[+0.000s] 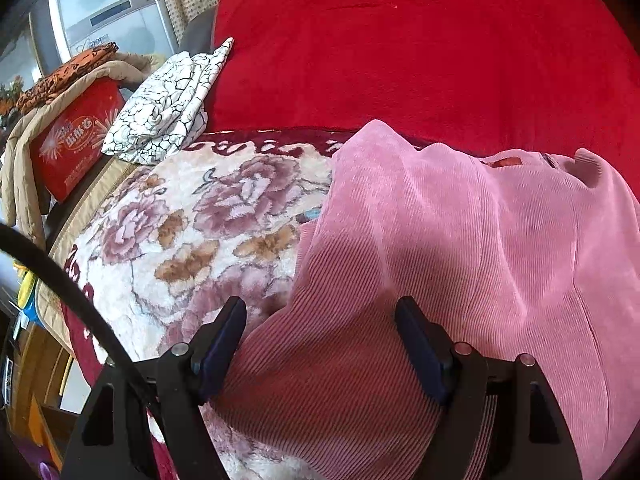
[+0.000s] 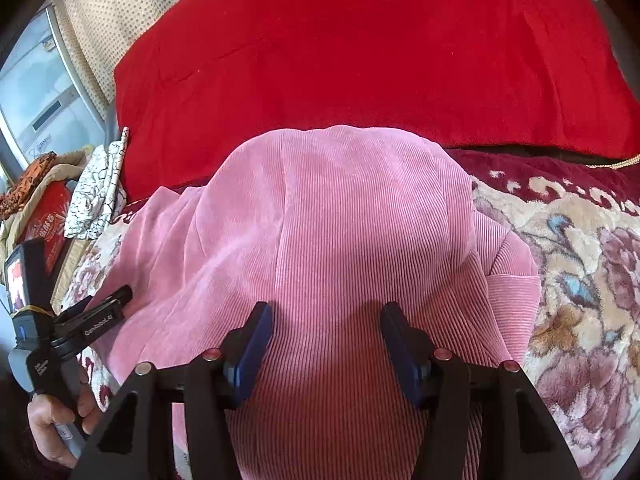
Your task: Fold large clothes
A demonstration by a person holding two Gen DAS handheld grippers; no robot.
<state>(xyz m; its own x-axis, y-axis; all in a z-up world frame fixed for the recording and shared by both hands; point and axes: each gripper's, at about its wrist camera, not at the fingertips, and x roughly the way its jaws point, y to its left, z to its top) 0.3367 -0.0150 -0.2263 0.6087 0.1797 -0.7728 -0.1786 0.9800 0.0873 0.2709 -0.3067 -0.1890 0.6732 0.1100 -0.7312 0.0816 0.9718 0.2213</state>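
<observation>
Red cushion [image 1: 420, 48] backs the floral blanket [image 1: 180, 232]. Pink corduroy garment [image 2: 340, 220] lies spread on blanket. Crackle-print cloth [image 1: 168, 108] and red box [image 1: 76, 140] at far left. Left gripper [image 1: 320, 320] and right gripper [image 2: 326, 320] both spread wide above the garment, holding nothing.

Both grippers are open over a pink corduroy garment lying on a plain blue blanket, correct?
Not quite. The blanket is floral, cream and maroon, not plain blue, as the right wrist view shows. The rest holds: left gripper and right gripper are open over the pink corduroy garment.
</observation>
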